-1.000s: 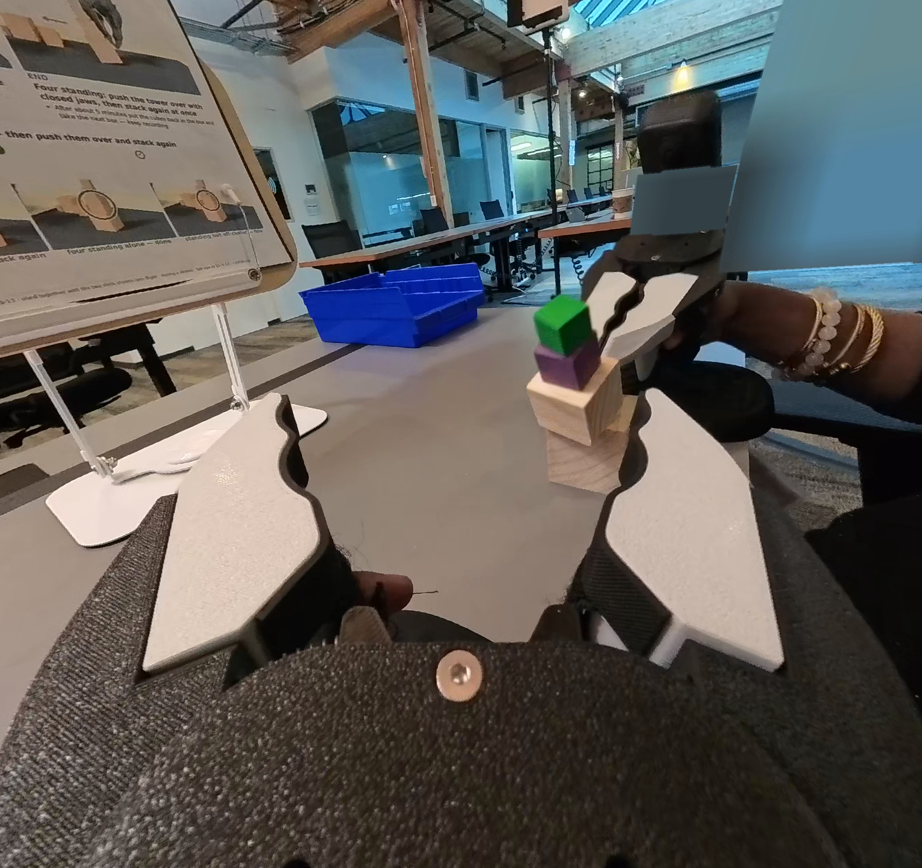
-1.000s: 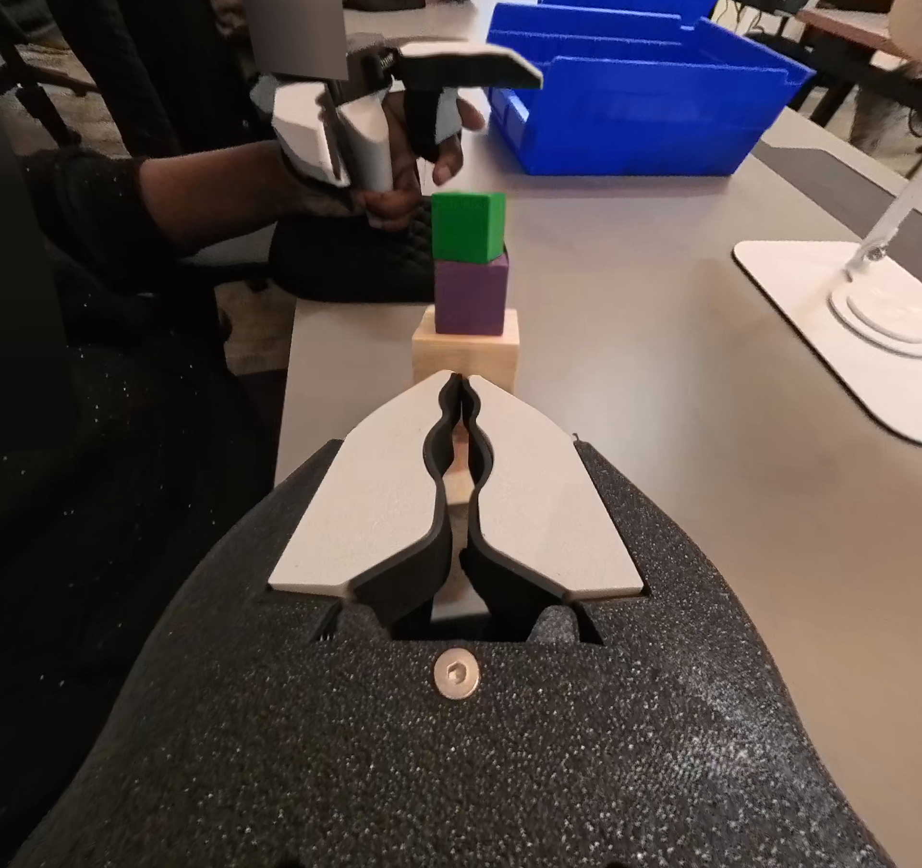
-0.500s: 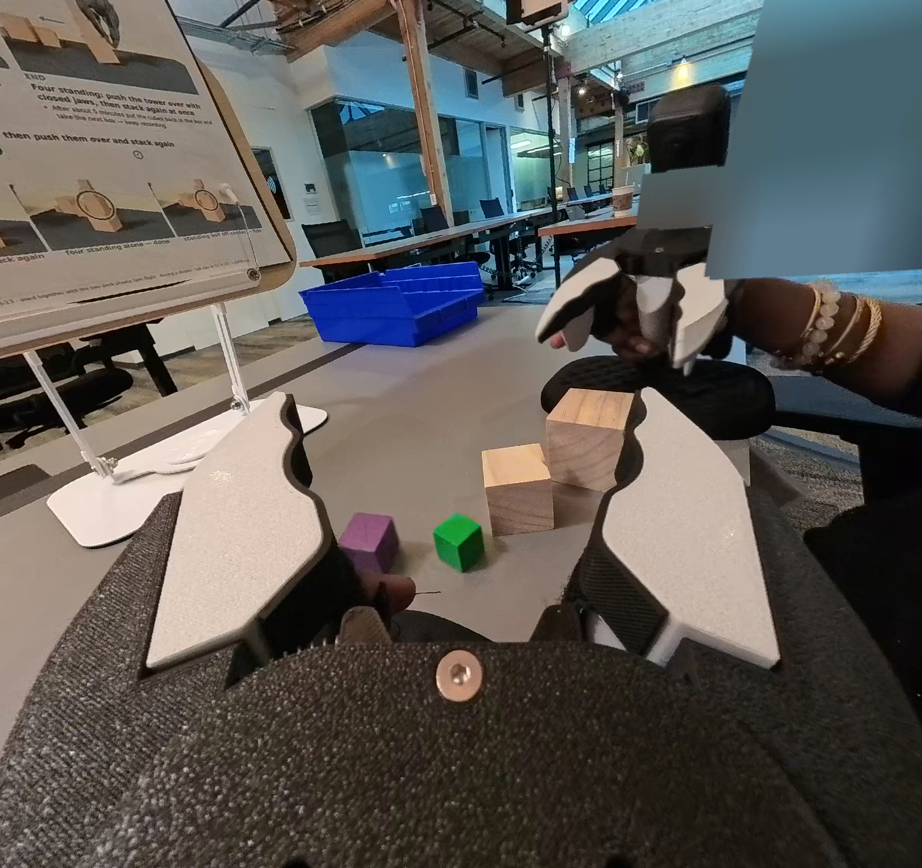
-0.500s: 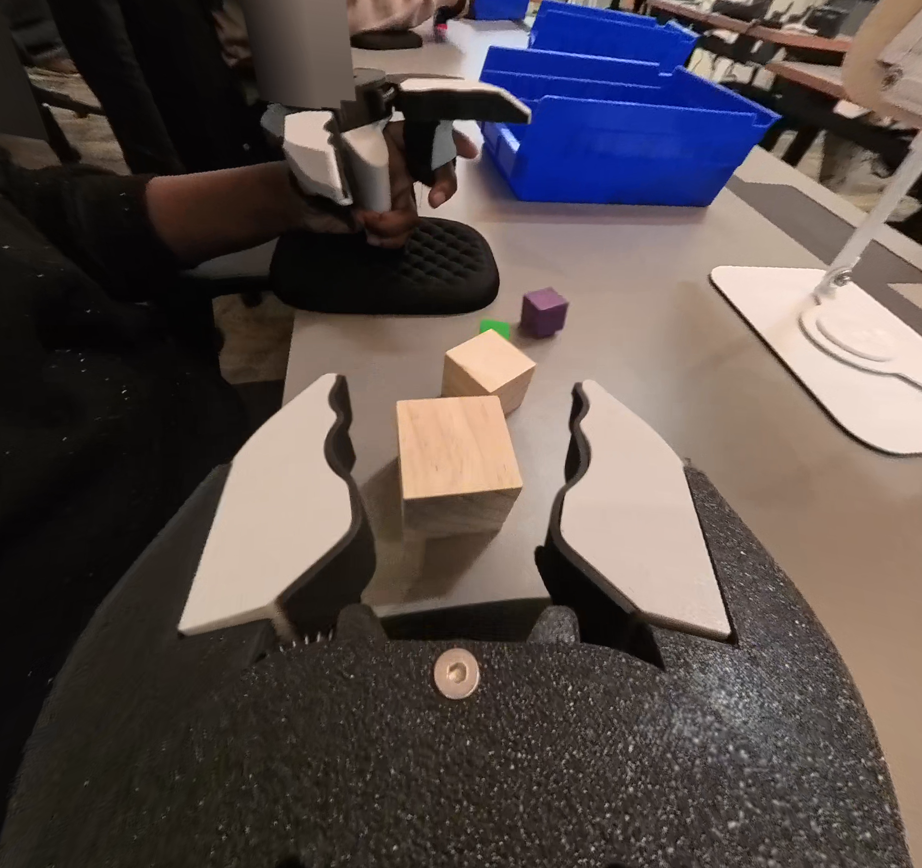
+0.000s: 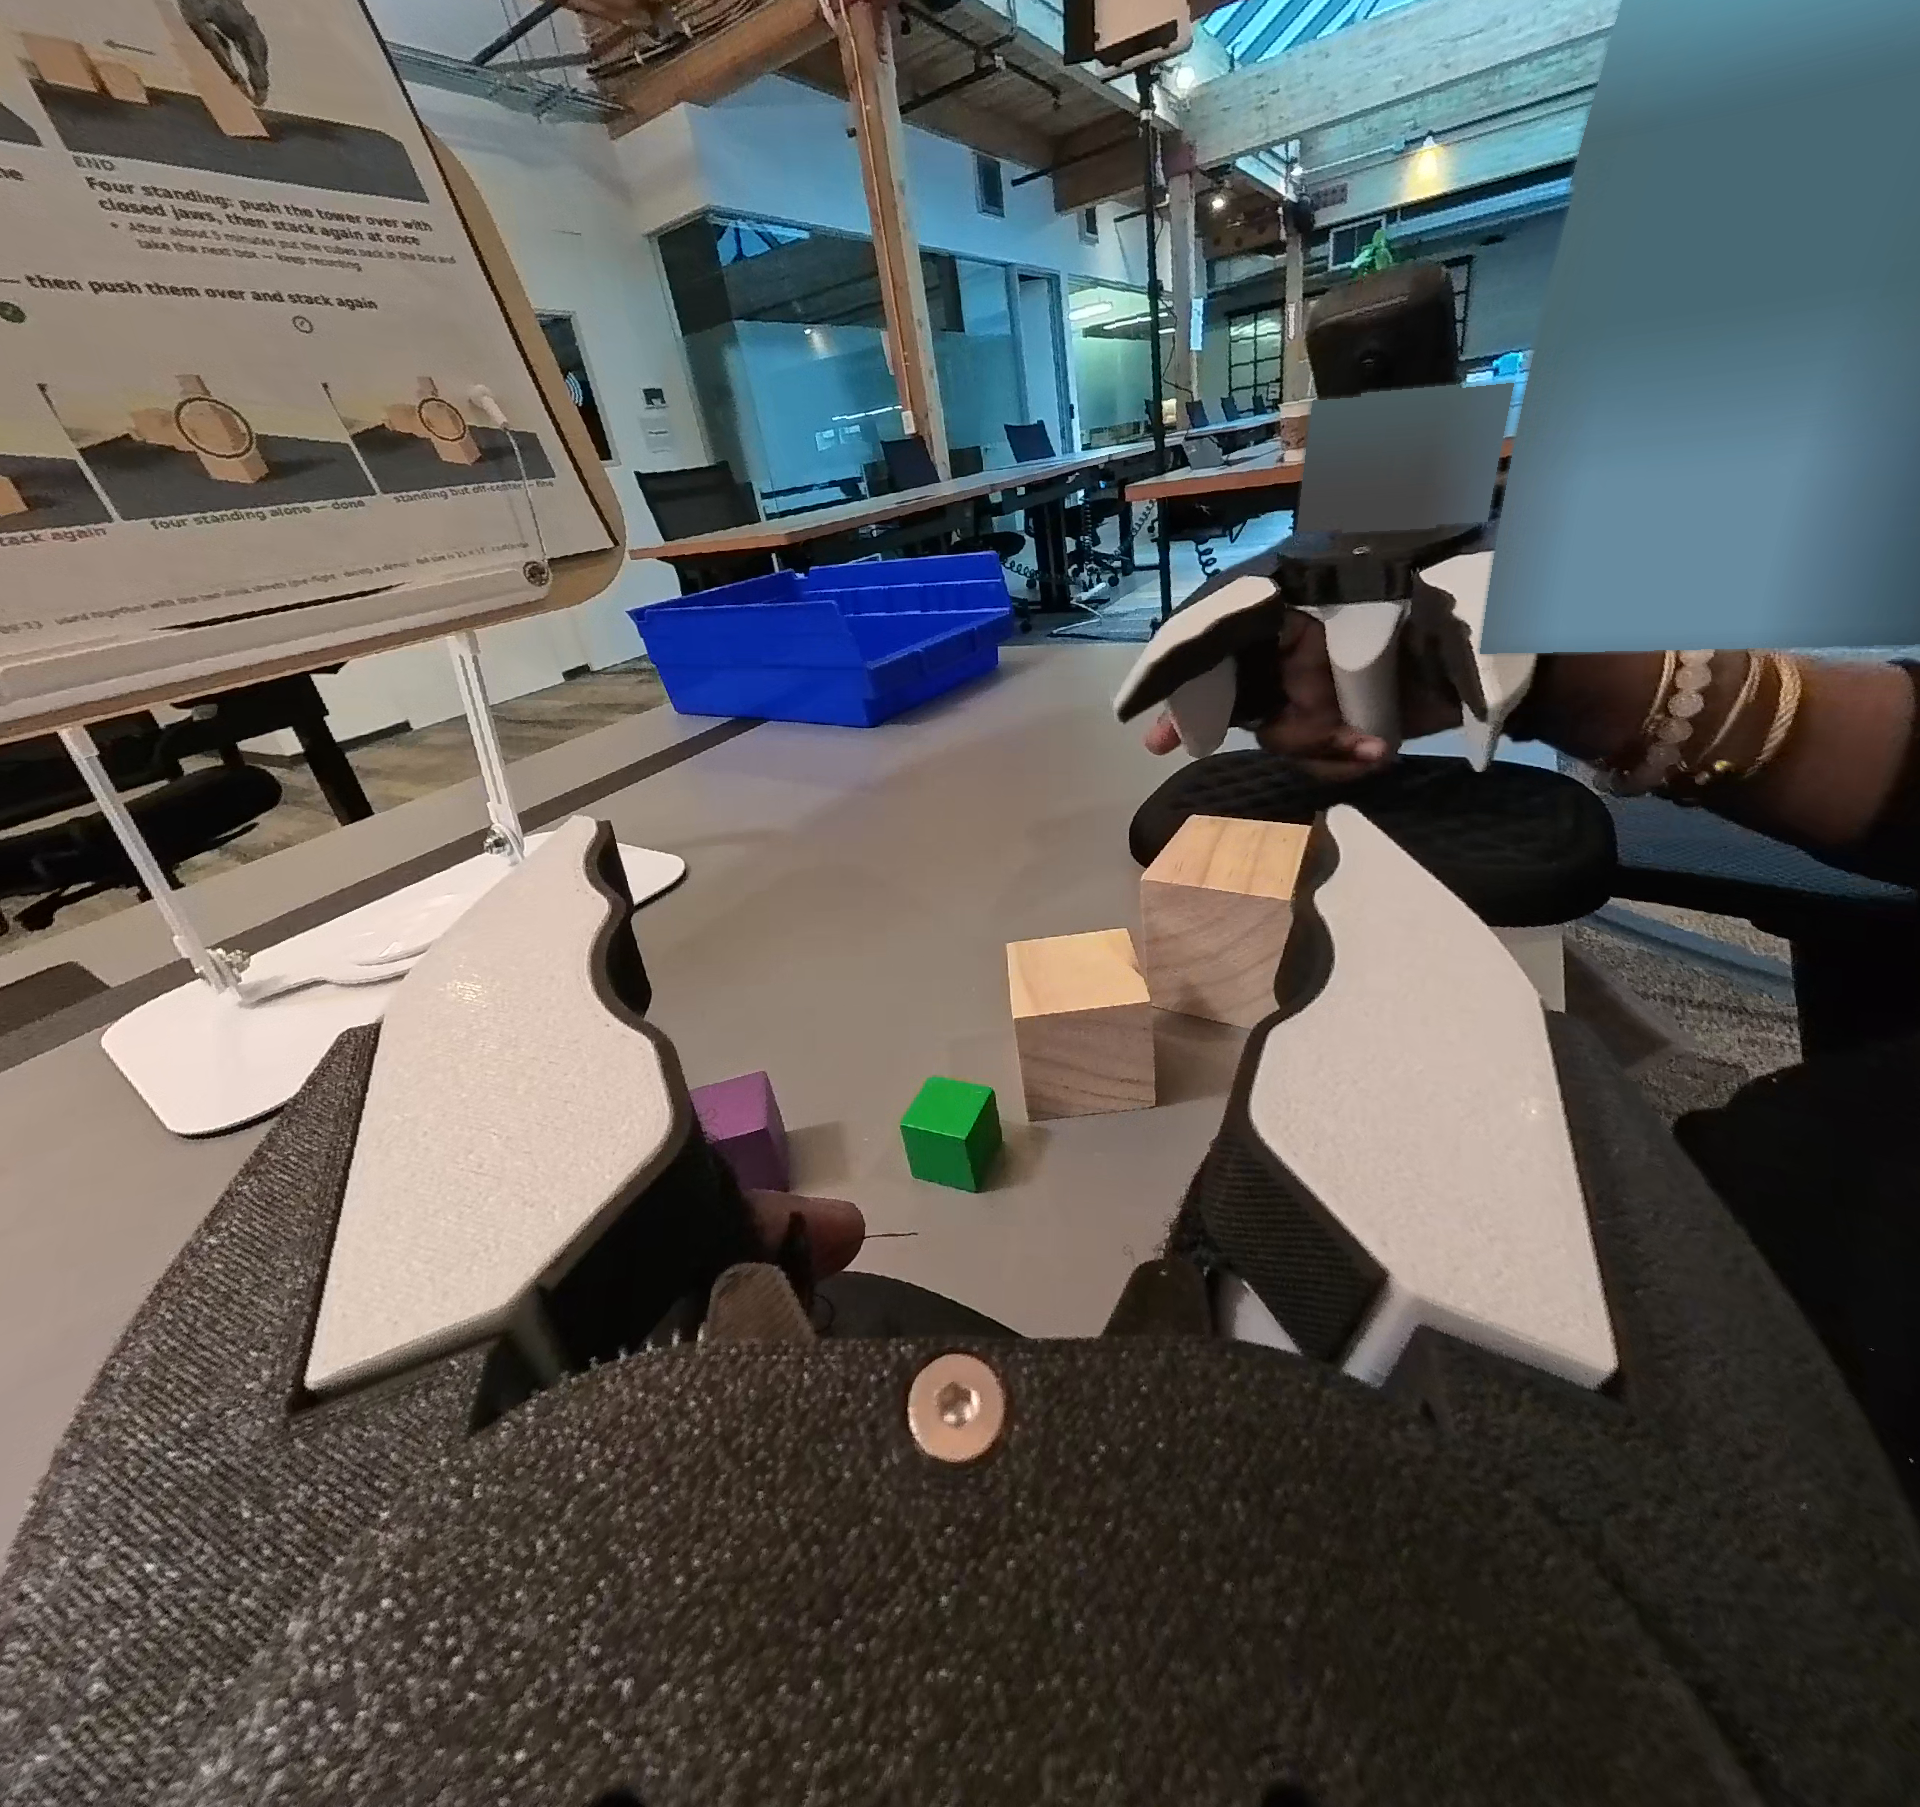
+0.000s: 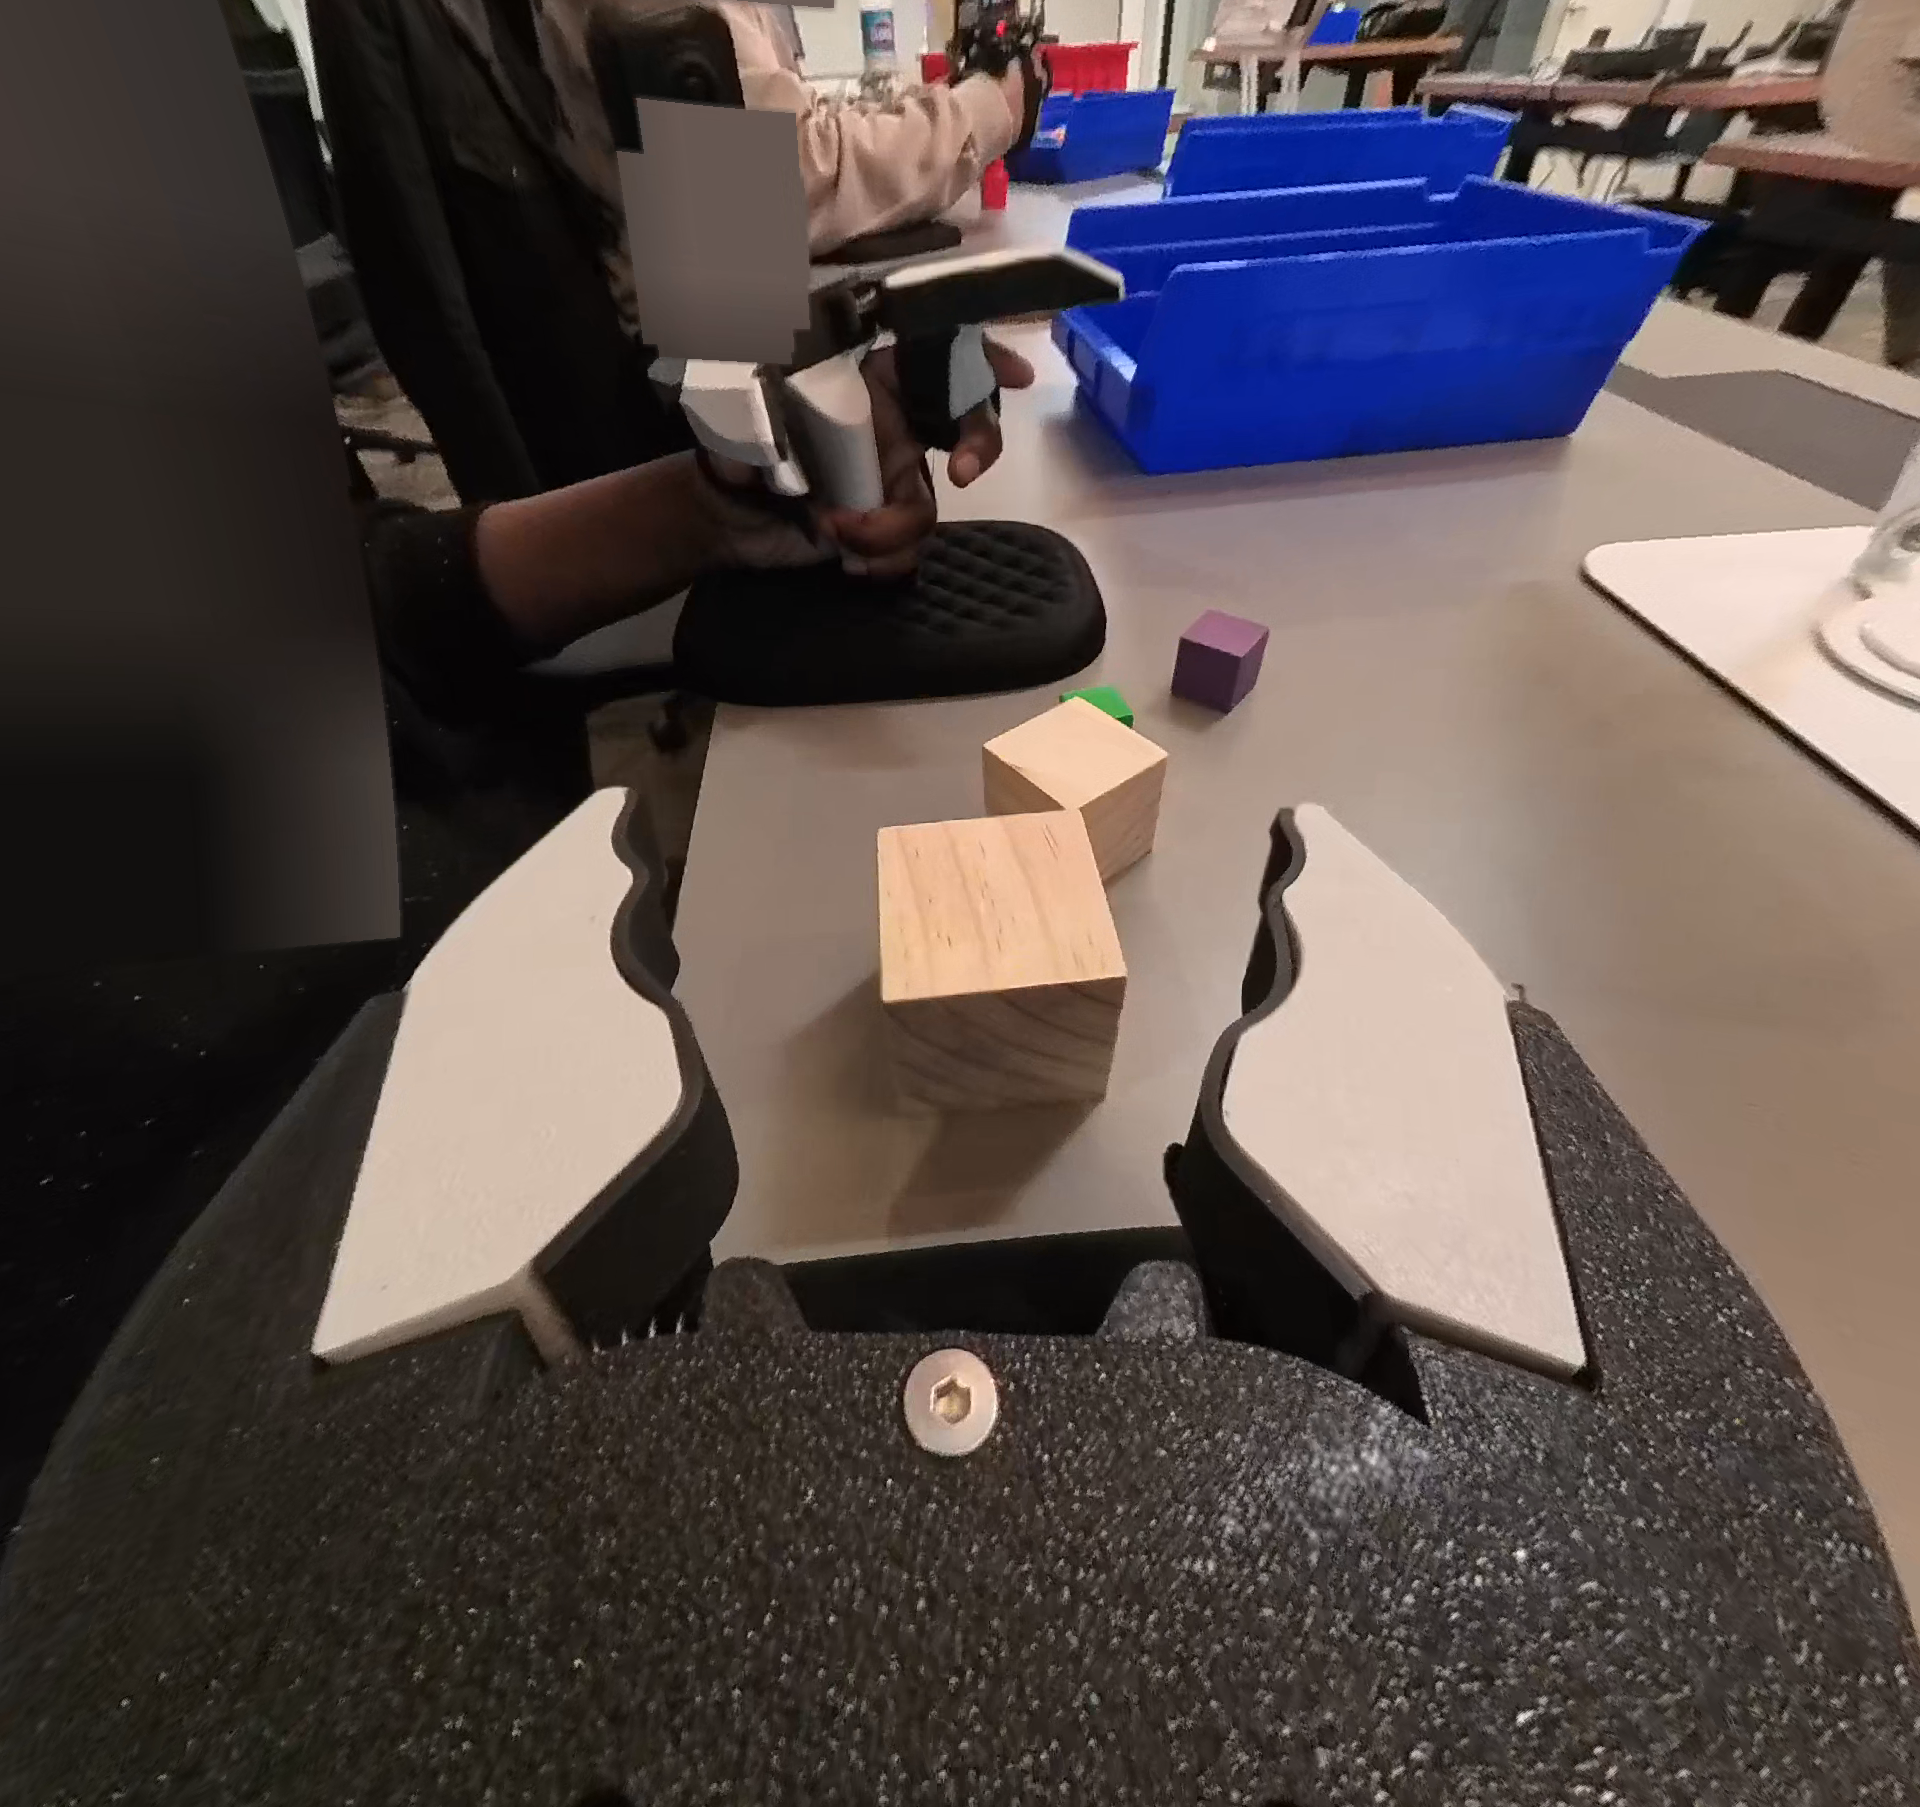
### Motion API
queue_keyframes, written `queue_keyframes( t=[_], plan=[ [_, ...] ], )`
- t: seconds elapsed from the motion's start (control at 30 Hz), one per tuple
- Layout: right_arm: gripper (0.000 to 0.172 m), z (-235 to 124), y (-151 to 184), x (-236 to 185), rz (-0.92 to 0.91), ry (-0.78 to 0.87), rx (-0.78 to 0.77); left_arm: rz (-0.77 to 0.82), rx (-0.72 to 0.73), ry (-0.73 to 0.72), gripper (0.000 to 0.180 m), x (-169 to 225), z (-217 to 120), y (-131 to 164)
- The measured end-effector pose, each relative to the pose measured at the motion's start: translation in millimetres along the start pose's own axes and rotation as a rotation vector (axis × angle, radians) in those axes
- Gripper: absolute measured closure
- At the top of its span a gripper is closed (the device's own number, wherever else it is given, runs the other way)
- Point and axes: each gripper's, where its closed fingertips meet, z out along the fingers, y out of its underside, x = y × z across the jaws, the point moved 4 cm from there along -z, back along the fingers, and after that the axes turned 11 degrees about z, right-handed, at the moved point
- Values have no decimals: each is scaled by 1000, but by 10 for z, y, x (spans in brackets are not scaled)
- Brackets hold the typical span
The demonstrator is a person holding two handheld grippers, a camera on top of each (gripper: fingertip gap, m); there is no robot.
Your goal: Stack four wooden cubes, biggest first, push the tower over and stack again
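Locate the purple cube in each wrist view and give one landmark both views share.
Left wrist view: purple cube low left of centre, partly hidden behind the left gripper's left finger, left of the green cube.
Right wrist view: purple cube right of centre, on the grey table beyond both wooden cubes.
Shared landmark: blue bin.

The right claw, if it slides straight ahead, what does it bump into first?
Probably the big pale wooden cube, which sits on the grey table between the open right claw's fingers, untouched. A smaller wooden cube lies just behind it.
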Motion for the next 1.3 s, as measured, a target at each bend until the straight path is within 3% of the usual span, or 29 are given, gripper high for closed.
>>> queue_keyframes(
  t=[0.1, 0.27, 0.47, 0.83, 0.93, 1.0, 1.13, 1.3],
  plan=[
    [68, 40, 12, -27, 39, -14, -162, -5, -1, -2, 61, -7, 0, 2],
    [70, 116, 14, 29, -52, 99, -590, -6, -4, -3, 61, -8, 3, 6],
    [71, 316, 64, -33, -127, 73, -872, -2, -9, -4, 61, -6, 8, 11],
    [83, 428, 160, 45, -153, 91, -1007, 3, -18, -16, 62, -10, 14, 18],
    [93, 444, 211, 65, -161, 101, -1062, 11, -22, -27, 62, -11, 16, 19],
    [111, 451, 226, 104, -170, 134, -1090, 23, -24, -31, 64, -4, 18, 17],
    [113, 463, 220, 122, -149, 147, -1088, 28, -34, -42, 63, -8, 25, 24],
    [113, 470, 220, 124, -145, 147, -1072, -14, -7, -242, 49, -224, -58, -22]
  ],
)
